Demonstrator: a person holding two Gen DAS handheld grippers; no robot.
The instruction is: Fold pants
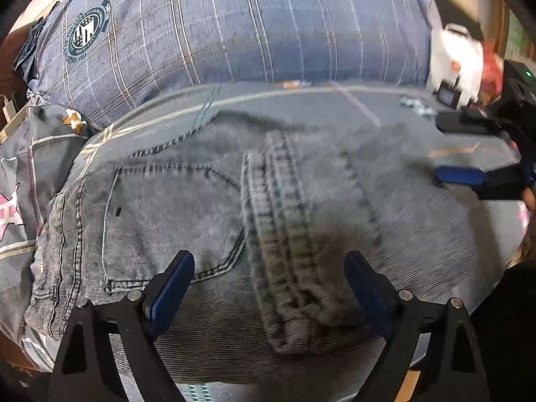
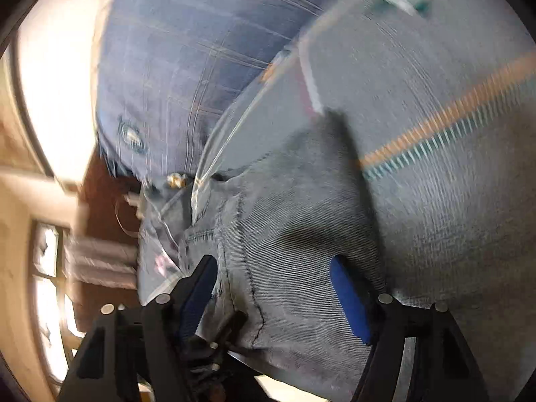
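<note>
On my left wrist view, the left gripper [image 1: 269,288] has two matte black finger arms with triangular cut-outs, each lined on its inner face with a blue pad [image 1: 172,289]. Round silver pivot pins sit at the joints in the lower frame. At the right edge I see the right gripper [image 1: 469,154]: black body, blue-tipped finger, a small green indicator light, and a strip of bare skin beside it. On my right wrist view, the right gripper [image 2: 278,294] shows the same black arms, blue pads and silver pins.
</note>
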